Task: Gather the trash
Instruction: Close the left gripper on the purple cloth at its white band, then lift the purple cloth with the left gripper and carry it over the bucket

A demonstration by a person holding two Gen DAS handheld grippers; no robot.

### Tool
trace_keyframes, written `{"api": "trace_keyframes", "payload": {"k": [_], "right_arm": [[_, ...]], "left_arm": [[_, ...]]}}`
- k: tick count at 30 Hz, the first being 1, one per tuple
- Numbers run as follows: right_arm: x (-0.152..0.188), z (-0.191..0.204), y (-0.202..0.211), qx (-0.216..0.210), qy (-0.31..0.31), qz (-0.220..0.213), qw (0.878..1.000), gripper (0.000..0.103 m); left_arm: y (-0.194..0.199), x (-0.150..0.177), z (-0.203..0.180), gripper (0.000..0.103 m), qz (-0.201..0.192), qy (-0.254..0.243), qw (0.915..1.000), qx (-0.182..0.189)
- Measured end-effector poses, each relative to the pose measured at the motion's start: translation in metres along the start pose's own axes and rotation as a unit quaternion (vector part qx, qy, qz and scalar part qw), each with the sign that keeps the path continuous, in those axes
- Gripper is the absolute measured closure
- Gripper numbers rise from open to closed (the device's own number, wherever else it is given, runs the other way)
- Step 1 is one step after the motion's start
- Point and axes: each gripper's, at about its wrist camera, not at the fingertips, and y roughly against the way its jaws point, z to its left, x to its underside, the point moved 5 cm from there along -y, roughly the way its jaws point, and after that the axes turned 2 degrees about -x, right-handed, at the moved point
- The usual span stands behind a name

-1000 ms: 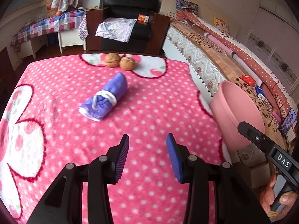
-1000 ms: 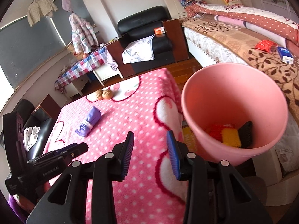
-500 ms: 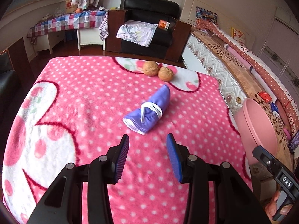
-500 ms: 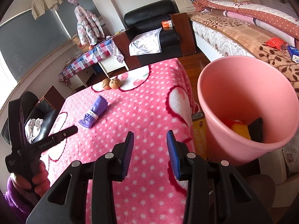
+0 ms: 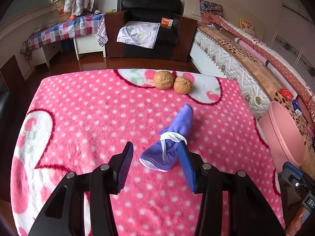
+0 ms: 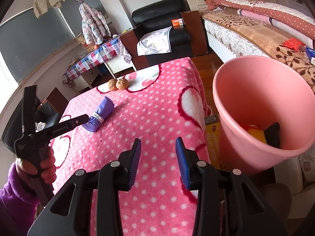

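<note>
The rolled purple cloth bundle point(image 5: 173, 137) is being framed by the widening, empty left claw point(image 5: 155, 164) on the pink polka-dot fleece worktop point(image 5: 88, 118); the right claw point(image 6: 158, 161) is being held apart, empty, beside the pink plastic bin point(image 6: 256, 90).

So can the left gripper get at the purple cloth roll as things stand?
Probably yes. The left gripper has just been opening, and the cloth roll's near end lies between its fingers, untouched, nothing in the way.

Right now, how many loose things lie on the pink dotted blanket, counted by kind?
Walnuts: 2
Rolled purple cloth tied with a white band: 1
Total: 3
</note>
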Motion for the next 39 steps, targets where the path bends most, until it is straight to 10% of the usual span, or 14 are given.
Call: {"api": "trace_keyframes", "payload": {"k": [39], "right_arm": [[0.006, 0.010, 0.008, -0.013, 0.012, 0.005, 1.000, 0.066]], "left_arm": [[0.039, 0.032, -0.052, 0.086, -0.020, 0.003, 0.9976, 0.067]]}}
